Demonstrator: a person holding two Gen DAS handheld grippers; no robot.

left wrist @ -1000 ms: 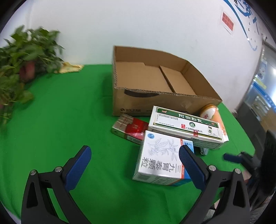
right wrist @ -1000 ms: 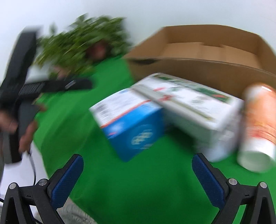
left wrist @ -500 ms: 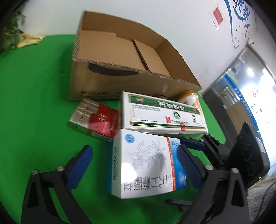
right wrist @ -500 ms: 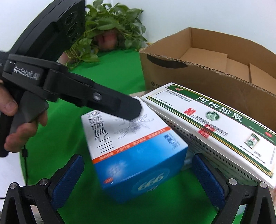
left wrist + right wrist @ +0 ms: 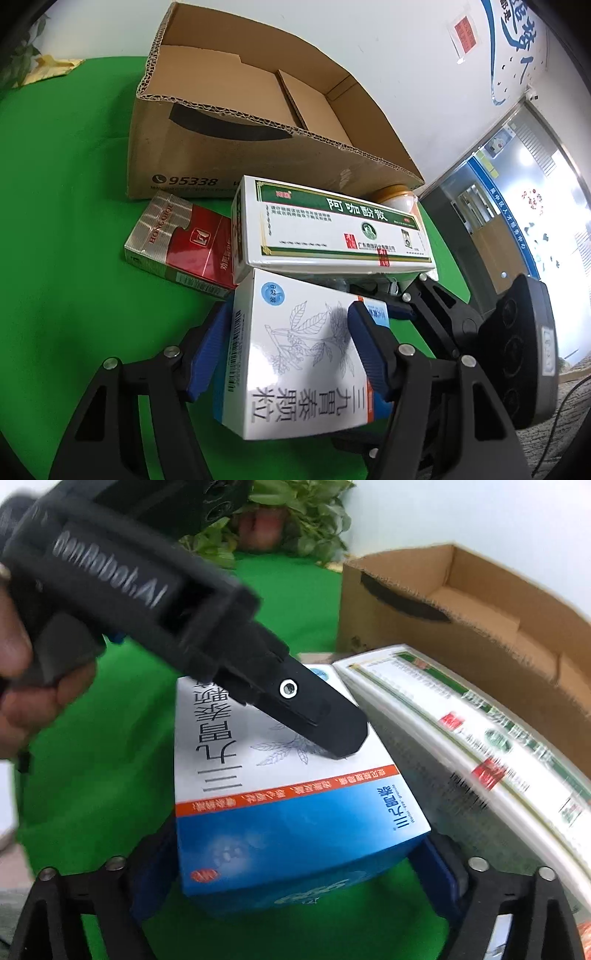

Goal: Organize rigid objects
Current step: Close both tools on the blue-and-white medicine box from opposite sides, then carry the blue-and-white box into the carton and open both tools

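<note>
A white and blue medicine box (image 5: pixel 295 354) lies on the green table, also seen in the right wrist view (image 5: pixel 291 805). My left gripper (image 5: pixel 284 350) is shut on it, one pad on its left side, the other on its top face. My right gripper (image 5: pixel 295 871) is shut on its blue end from the opposite side. A long white and green box (image 5: pixel 328 232) lies behind it, partly over a red cigarette pack (image 5: pixel 181 243). An open cardboard box (image 5: pixel 258 122) stands behind them, empty.
An orange-lidded white bottle (image 5: pixel 399 195) lies behind the long box. A potted plant (image 5: pixel 291 513) stands at the far end of the table. The table edge (image 5: pixel 450 258) drops off at the right.
Both grippers have moved in on the white and blue box and closed on it from opposite ends. Before, both stood open and apart from it.
</note>
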